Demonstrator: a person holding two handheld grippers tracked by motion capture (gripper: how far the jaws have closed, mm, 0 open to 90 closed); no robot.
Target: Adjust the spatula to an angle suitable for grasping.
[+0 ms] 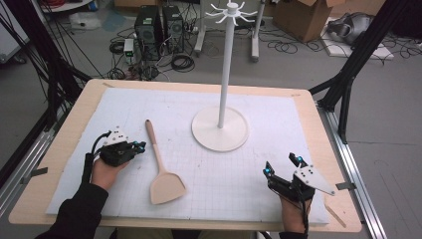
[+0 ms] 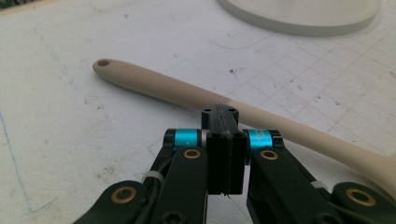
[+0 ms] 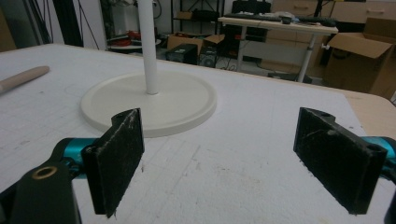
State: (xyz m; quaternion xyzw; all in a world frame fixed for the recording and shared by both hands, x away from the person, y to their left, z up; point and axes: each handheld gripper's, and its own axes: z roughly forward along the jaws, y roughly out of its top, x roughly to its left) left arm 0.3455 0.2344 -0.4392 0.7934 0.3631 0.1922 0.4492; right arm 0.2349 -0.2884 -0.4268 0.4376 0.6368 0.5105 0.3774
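Beige wood, smooth and matte — that was the spatula [image 1: 160, 164], lying flat on the white gridded mat [image 1: 259, 164] that covered the counter [image 1: 64, 144], its round handle pointing away from us and its broad, squared blade nearest our edge. A small hole pierced the handle's far tip [image 2: 103, 62]. Our left tongs [image 1: 141, 145] sat just beside the handle at its left, jaws pressed together with nothing between them; in the left gripper view the handle ran across just beyond their tips, and we could not tell whether they touched it.

Our right tongs [image 1: 282, 165] rested well apart from it, near the right edge, jaws spread wide and empty. Behind stood the white stand [image 1: 225, 74] — a slim pole on a flat round base, with curled hooks at the top.

We judged the work to be at its approach, nothing yet lifted. Next (as we read it) the left jaws would need to part and straddle the handle before closing.
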